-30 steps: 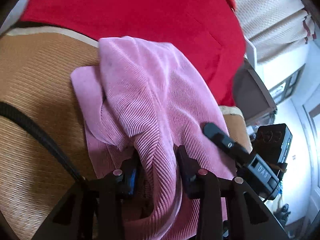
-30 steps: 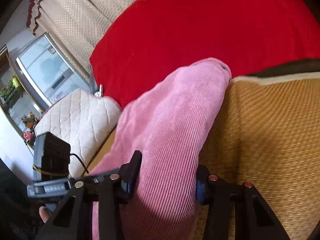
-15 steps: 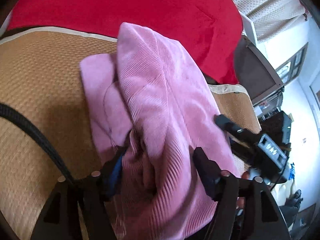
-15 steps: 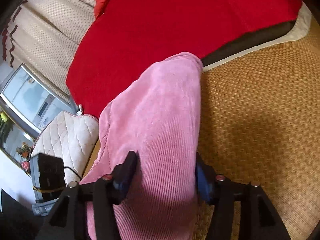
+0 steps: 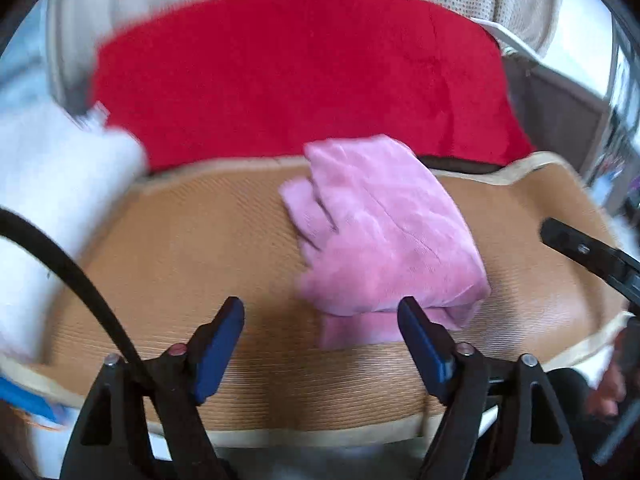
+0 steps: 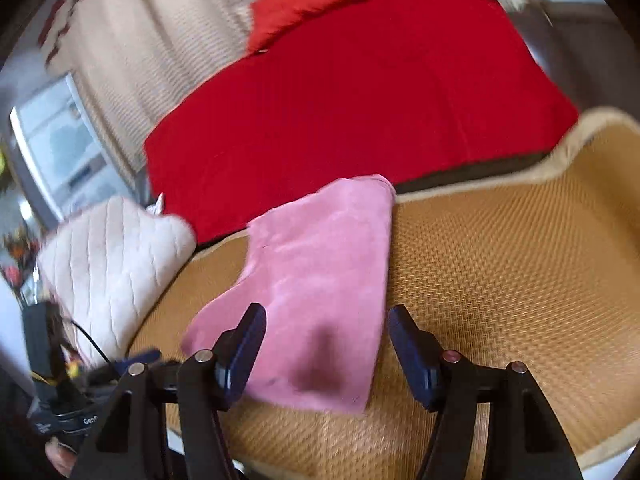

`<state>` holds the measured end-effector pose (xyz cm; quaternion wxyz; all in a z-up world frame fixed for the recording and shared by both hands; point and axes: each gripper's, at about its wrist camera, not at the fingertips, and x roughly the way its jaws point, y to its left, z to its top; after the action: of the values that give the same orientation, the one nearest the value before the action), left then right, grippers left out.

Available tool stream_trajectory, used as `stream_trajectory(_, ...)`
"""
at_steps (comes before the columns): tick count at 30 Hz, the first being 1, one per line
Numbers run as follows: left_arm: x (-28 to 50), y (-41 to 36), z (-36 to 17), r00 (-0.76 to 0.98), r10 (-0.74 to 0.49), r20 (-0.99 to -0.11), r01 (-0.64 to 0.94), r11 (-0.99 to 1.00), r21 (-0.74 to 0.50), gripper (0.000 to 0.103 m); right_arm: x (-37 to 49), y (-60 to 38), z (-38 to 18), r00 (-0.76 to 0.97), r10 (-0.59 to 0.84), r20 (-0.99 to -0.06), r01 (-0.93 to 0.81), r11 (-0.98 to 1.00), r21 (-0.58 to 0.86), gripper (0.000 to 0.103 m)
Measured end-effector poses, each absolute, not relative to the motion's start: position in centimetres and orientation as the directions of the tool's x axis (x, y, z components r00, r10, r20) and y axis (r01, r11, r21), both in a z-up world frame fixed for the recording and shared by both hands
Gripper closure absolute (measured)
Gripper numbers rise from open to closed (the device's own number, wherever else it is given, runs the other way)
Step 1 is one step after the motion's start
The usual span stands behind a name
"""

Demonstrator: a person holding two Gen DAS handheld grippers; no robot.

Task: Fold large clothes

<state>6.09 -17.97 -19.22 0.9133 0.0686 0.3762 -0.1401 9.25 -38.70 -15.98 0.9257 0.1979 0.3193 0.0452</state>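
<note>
A folded pink corduroy garment (image 5: pixel 380 232) lies on a woven tan mat (image 5: pixel 180 248); the right wrist view shows the same garment (image 6: pixel 320 280) on that mat (image 6: pixel 500 280). My left gripper (image 5: pixel 320 320) hovers above and in front of the garment's near edge, its jaws opening, nothing between the pads. My right gripper (image 6: pixel 326 328) also hangs above the garment's near end, jaws opening, the cloth lying below them untouched. The right gripper's finger (image 5: pixel 580 248) shows at the right edge of the left wrist view.
A large red blanket (image 5: pixel 304 76) covers the seat behind the mat. A white quilted cushion (image 6: pixel 108 268) sits at the mat's left end. Beige curtains (image 6: pixel 152 60) hang behind. The other gripper's body and cable (image 6: pixel 52 360) show at the lower left.
Both grippers let go of the pink garment, opened wide and pulled back and up. The garment now lies folded on the mat, farther from both cameras.
</note>
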Motion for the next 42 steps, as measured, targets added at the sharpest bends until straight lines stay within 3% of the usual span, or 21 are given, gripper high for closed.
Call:
stream_trajectory(3, 2.9, -17.5, -15.8, 0.766, -0.130, -0.630, 0.258, 0.959, 0.116, 0.022, 6.0, -36.7, -13.3, 0.804, 0.201, -0.560, 0.011, 0.936, 0.352, 0.035)
stream_trajectory(6, -0.3, -16.7, -13.3, 0.815, -0.113, -0.568, 0.222, 0.967, 0.127, 0.009, 2.7, -35.5, -11.3, 0.818, 0.197, -0.541, -0.006, 0.943, 0.334, 0.035)
stream_trajectory(11, -4.4, -16.2, -10.9, 0.854, -0.089, -0.513, 0.185, 0.973, 0.140, 0.009, -2.0, -33.9, -8.6, 0.838, 0.179, -0.515, -0.011, 0.950, 0.312, 0.030)
stream_trajectory(21, -9.3, -15.2, -7.4, 0.898, -0.049, -0.438, 0.125, 0.982, 0.145, 0.009, -6.5, -31.4, -4.7, 0.862, 0.173, -0.477, -0.042, 0.961, 0.273, 0.030)
stream_trajectory(33, -13.5, -15.0, -4.5, 0.941, -0.016, -0.338, 0.082, 0.980, 0.182, 0.009, -9.8, -31.6, -2.7, 0.874, 0.158, -0.459, -0.034, 0.963, 0.267, 0.030)
stream_trajectory(42, -14.2, -15.5, -3.8, 0.949, 0.001, -0.315, 0.061, 0.980, 0.189, 0.008, -10.6, -31.6, -1.8, 0.881, 0.154, -0.447, -0.035, 0.964, 0.263, 0.030)
